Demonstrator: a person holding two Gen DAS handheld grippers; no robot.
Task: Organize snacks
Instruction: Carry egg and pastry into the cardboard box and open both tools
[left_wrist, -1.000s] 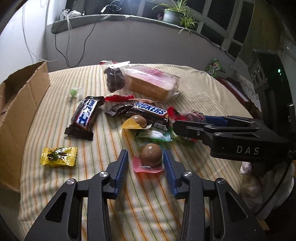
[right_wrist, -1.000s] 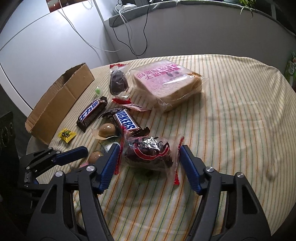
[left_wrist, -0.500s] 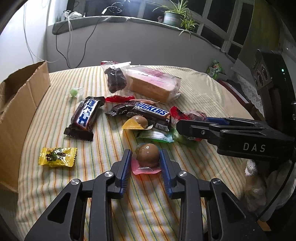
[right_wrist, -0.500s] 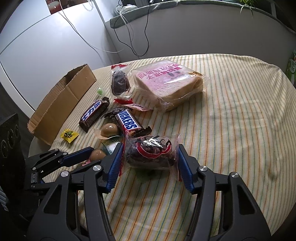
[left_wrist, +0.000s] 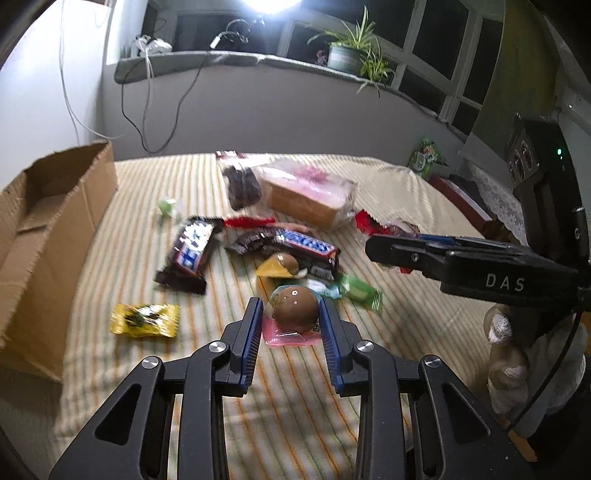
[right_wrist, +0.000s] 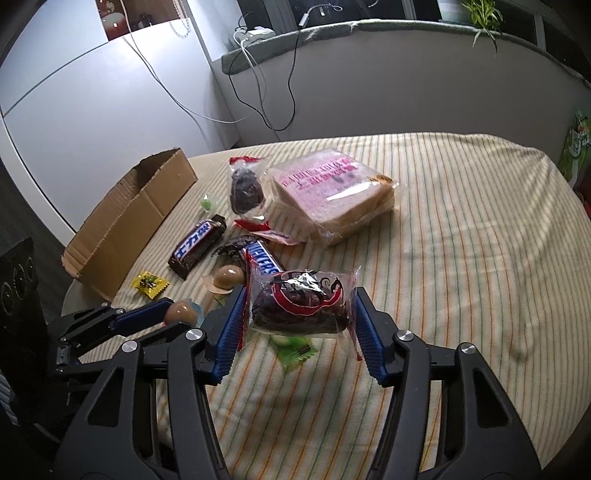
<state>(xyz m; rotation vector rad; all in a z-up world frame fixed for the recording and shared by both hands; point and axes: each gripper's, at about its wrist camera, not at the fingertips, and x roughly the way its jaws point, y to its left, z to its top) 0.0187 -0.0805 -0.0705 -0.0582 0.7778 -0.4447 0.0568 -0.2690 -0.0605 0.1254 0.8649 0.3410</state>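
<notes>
Left gripper (left_wrist: 289, 319) had closed, pinching the brown egg packet (left_wrist: 295, 308) | right gripper (right_wrist: 297, 315) clamped the dark cake packet (right_wrist: 300, 301), lifted clear of the cloth | both ready for the cardboard box (right_wrist: 129, 218).

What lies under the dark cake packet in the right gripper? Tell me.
Under the cake packet, a green wrapped candy lies on the striped cloth; the packet covers part of it.

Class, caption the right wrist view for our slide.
Right gripper shut on a dark cake, box at left.
</notes>
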